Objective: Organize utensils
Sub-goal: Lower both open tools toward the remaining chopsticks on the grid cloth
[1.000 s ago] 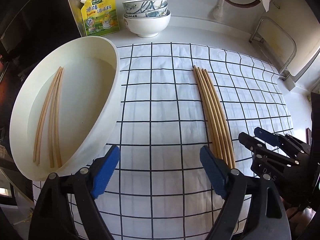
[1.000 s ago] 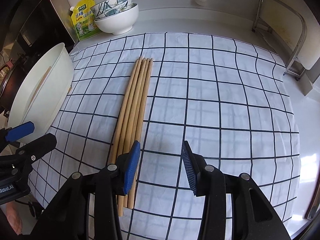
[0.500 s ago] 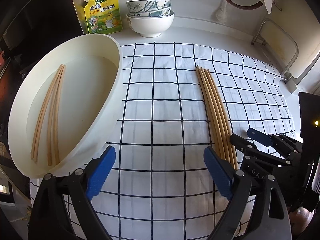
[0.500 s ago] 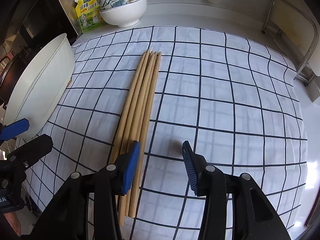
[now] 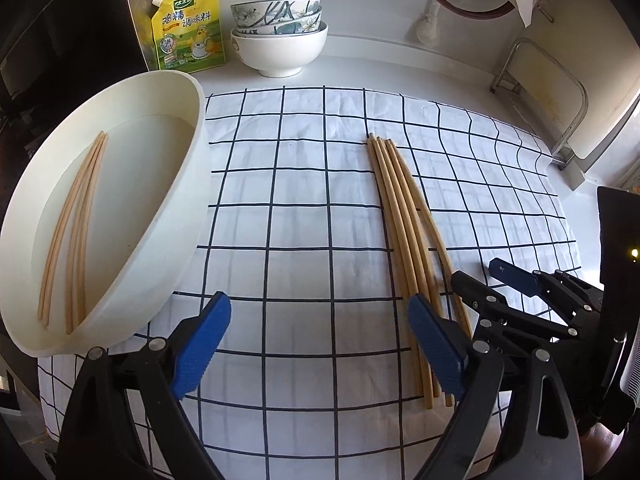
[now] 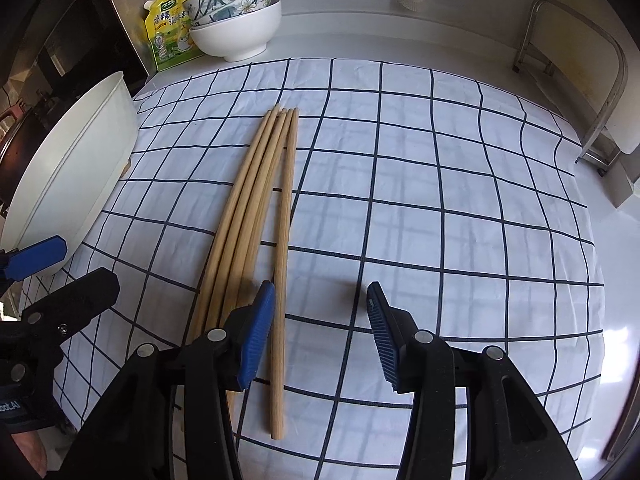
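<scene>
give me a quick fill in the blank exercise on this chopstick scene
1. The loose chopsticks lie on a ____ cloth.
2. Other chopsticks already lie inside the white ____.
3. The patterned bowls are stacked in a plain ____ bowl.
4. Beside the bowls stands a yellow ____.

Missing: checked; basin; white; pouch

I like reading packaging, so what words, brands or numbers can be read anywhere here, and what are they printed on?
"太太乐": green brand badge on the yellow seasoning pouch.
"鸡精调味料": large characters on that pouch.
"ot.AI": partly cut off white lettering on the left gripper body.
Smaller print on the pouch: too small to read.
Patterned bowls: flowers only, no text.
</scene>
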